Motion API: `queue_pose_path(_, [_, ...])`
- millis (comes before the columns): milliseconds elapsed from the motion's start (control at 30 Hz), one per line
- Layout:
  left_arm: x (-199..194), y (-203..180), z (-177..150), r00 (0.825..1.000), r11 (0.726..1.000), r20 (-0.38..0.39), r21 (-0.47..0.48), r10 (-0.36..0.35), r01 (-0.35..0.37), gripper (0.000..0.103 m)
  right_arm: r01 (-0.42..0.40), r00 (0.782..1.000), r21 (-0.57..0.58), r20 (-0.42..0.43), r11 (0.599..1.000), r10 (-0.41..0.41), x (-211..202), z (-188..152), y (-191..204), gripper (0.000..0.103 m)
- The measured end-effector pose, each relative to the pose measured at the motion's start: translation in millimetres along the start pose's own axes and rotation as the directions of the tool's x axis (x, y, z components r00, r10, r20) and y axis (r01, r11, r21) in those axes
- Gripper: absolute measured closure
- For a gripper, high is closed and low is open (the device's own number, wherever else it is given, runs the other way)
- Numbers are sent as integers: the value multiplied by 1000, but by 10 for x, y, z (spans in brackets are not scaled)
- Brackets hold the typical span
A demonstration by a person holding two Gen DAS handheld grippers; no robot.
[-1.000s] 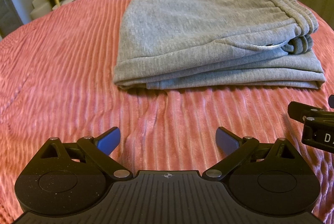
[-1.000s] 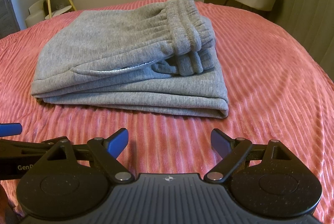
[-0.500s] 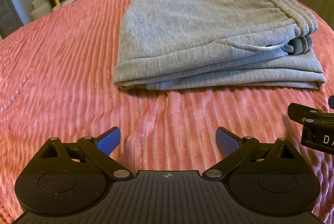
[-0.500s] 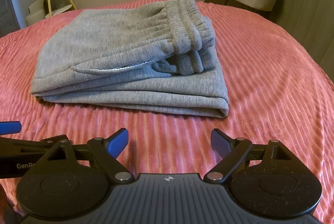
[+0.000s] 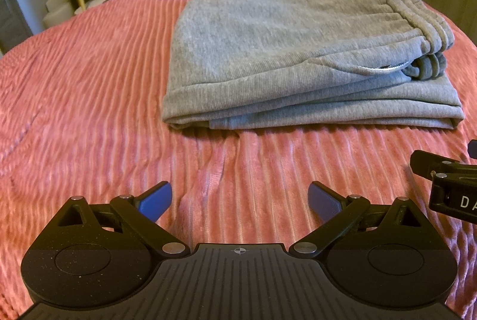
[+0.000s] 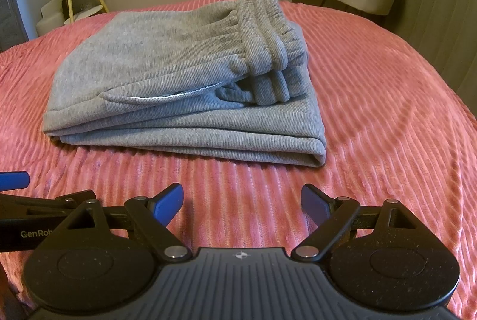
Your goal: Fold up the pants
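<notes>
Evidently, the folding appears to be finished: the grey ribbed-knit sweatpants [image 5: 298,51] are seen stacked in several flat layers near the middle of the pink ribbed plush bedspread [image 5: 89,81], elastic waistband [image 6: 268,40] uppermost. The left gripper [image 5: 240,200] and the right gripper [image 6: 242,200] are both held apart, empty, short of the bundle's near edge. Little beyond a slight squaring of layers is judged to remain.
</notes>
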State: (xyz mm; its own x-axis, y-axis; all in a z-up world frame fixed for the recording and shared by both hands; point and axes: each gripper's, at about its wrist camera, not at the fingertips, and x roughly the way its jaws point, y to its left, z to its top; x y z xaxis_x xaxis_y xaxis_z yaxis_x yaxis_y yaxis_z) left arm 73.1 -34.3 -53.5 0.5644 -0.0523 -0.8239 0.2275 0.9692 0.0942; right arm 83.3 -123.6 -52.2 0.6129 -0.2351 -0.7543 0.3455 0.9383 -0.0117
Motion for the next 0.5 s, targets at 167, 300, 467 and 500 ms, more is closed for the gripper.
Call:
queue_pose_path(167, [-8,21,17,1000,1000,5,-14,-6,6,2,3,1000,-2,5,1000,-3,-10,-4,2,17])
queue_pose_path(300, [-17,19,20,1000,1000,9,-14,-8,8,2,6,1000,-9,8,1000,-6,-13,-6,5,17])
queue_pose_path(467, [-57,10,-2,999,1000,34,-4,-14,14,2,5,1000,-13,18,1000,-5,-24,-7,6,17])
queue_pose_path(500, [-64,3,-4,999,1000,39,1,-13,13,2,8,1000,-16,18,1000,-7,-25,-8,8,17])
